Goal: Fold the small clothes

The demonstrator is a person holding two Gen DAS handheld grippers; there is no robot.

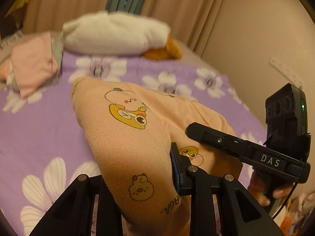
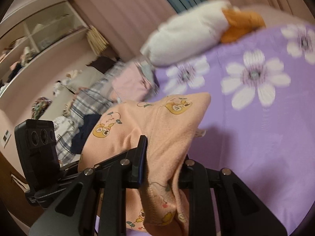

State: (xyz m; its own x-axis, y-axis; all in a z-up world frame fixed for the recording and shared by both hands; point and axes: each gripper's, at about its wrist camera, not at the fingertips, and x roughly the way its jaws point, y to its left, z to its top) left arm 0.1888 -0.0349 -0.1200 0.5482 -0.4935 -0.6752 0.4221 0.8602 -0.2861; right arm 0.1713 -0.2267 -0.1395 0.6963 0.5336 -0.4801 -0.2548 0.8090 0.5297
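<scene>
Peach fabric fills the space directly ahead of both tools: the left gripper (image 1: 157, 169) is clamped on one bunched edge of the peach garment (image 1: 126, 122), only one of its fingers (image 1: 176, 169) showing, the other buried under the cloth. The right gripper (image 2: 163, 169) is likewise closed on a gathered fold of the same garment, one dark finger (image 2: 140, 157) pressing the cloth from the side. In the left wrist view the right tool also appears just beside and slightly ahead, held by a person's hand (image 1: 263, 190) and reaching in over the cloth. Gripping two separate points on the near edge keeps that edge spread between the tools, so that the garment drapes forward as a single sheet; its far end sags toward the purple flowered bedsheet (image 1: 39, 127) and appears to touch it. This placement suggests a fold in progress, with the held edge carried over the rest of the garment. Well ahead of the tools, near the curtain (image 1: 177, 5), lie a white plush toy (image 1: 114, 33) and a folded pink garment (image 1: 33, 64), apart from the working area, probably to leave bare sheet for laying the fold flat. The far views are blurred.
</scene>
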